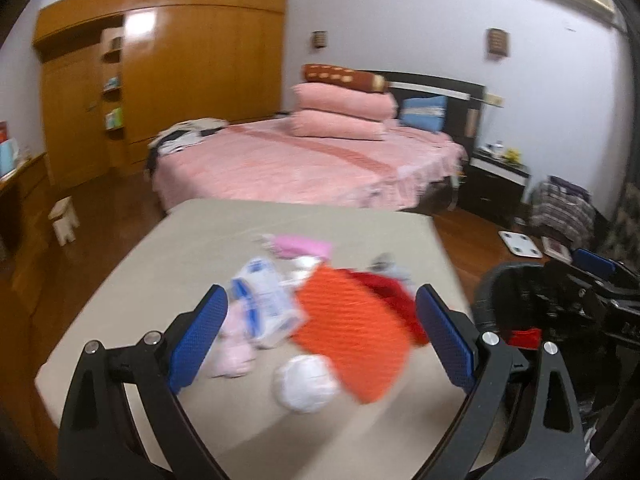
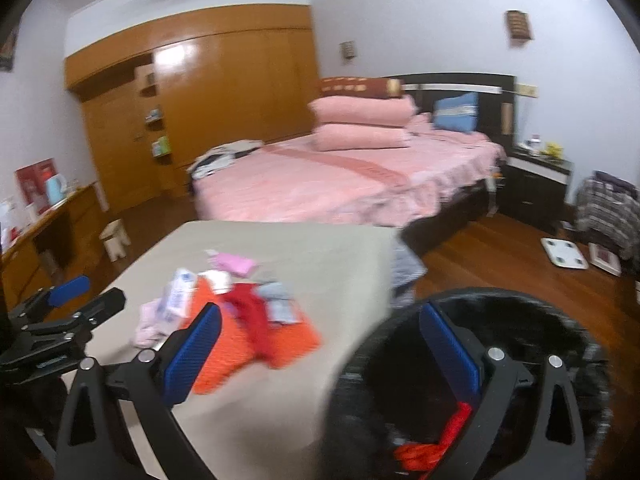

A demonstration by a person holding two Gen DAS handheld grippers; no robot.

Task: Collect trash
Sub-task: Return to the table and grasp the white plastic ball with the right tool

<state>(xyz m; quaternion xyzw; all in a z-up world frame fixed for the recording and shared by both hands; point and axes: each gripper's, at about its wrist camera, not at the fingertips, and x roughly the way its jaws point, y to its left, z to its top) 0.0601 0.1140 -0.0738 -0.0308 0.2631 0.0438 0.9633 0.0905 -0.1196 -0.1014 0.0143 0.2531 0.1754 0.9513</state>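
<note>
A pile of trash lies on a beige table (image 1: 192, 240): an orange wrapper (image 1: 352, 332), a red wrapper (image 1: 394, 300), a blue-and-white packet (image 1: 264, 300), a pink packet (image 1: 304, 246), pale pink tissue (image 1: 234, 350) and a white ball of paper (image 1: 306, 382). My left gripper (image 1: 320, 336) is open just above the pile, its fingers either side of the orange wrapper. My right gripper (image 2: 320, 352) is open and empty over the table's right edge and a black-lined bin (image 2: 520, 360), which holds red trash (image 2: 436, 440). The pile also shows in the right wrist view (image 2: 236, 320).
A pink bed (image 1: 288, 160) with stacked pillows stands beyond the table. A wooden wardrobe (image 1: 192, 72) fills the back left. A small stool (image 1: 64, 220) stands left. A black nightstand (image 1: 496, 180), a white scale (image 1: 520, 244) and bags sit on the wooden floor at right.
</note>
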